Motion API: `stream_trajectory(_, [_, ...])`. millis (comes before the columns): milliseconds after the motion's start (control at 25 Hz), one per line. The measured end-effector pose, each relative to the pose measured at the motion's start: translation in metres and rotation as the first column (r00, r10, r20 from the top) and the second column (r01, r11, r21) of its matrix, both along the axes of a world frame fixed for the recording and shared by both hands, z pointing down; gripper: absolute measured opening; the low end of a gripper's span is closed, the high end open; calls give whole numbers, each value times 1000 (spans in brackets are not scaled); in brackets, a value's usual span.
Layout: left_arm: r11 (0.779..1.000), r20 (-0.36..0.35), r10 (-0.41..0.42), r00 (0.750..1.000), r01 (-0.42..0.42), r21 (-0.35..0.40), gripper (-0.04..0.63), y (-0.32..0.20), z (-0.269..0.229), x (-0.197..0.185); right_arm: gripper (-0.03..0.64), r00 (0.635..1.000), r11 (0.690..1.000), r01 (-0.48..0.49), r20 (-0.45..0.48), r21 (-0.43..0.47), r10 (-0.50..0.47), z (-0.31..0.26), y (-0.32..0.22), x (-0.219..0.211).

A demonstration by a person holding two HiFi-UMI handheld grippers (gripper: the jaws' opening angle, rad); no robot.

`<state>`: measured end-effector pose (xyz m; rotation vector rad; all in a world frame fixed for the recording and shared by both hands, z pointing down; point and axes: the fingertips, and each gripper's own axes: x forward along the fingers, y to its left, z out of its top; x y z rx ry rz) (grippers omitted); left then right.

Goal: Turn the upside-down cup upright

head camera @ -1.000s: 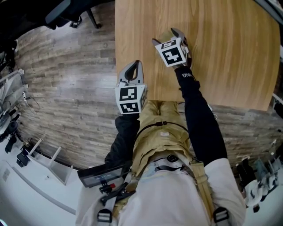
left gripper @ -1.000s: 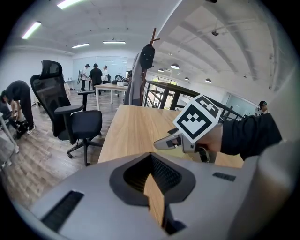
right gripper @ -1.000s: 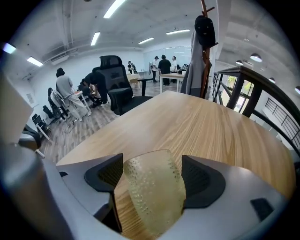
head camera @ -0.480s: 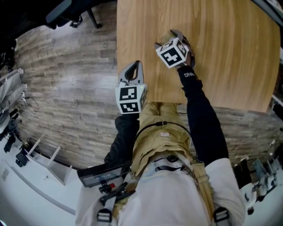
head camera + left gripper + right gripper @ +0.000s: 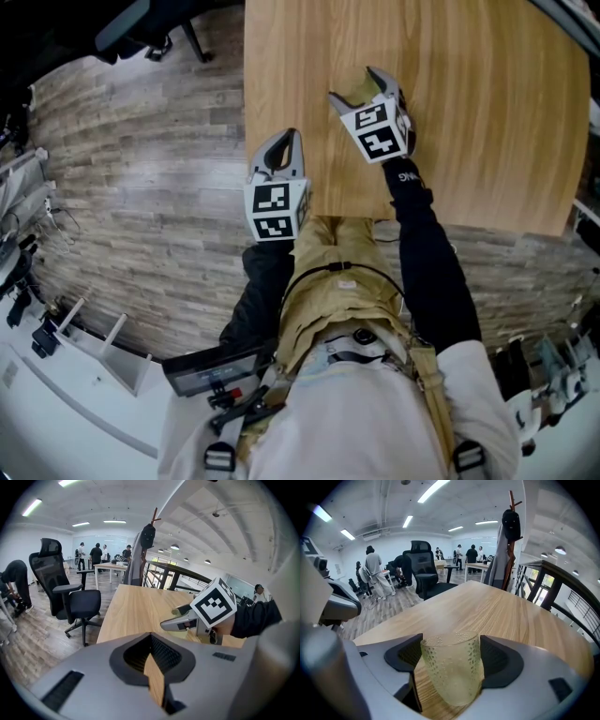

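As the cup point(image 5: 451, 672) was pictured rim-up between the jaws of the right hand-held gripper point(image 5: 359, 86), it was pinched across its wall from both sides, low over the counter point(image 5: 487, 112) and not far from the near edge. Whether its base touched the wood could not be told. The dimpled, pale yellow, see-through wall was judged rigid and light, probably glass or hard plastic, breakable if dropped and slick despite the texture. A hold across the middle of the body, below the rim, was considered safest. The left hand-held gripper point(image 5: 278, 150) was held at the counter's edge, its jaws pressed almost together on nothing.
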<state>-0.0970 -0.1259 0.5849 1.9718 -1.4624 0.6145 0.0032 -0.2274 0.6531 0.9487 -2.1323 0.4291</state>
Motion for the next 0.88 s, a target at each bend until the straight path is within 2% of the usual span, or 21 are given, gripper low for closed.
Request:
stream_trajectory(360, [1000, -3, 12, 1000, -12, 1, 2, 2, 1, 8, 387, 992, 991, -104, 86, 88, 97, -16, 20, 31])
stream_trajectory(680, [1000, -4, 26, 1000, -26, 2, 2, 0, -1, 14, 387, 975, 981, -188, 129, 56, 180, -13, 28, 49])
stream_trajectory(880, [1000, -2, 26, 1000, -26, 4, 2, 2, 1, 14, 387, 951, 966, -258, 185, 24, 249, -6, 34, 58])
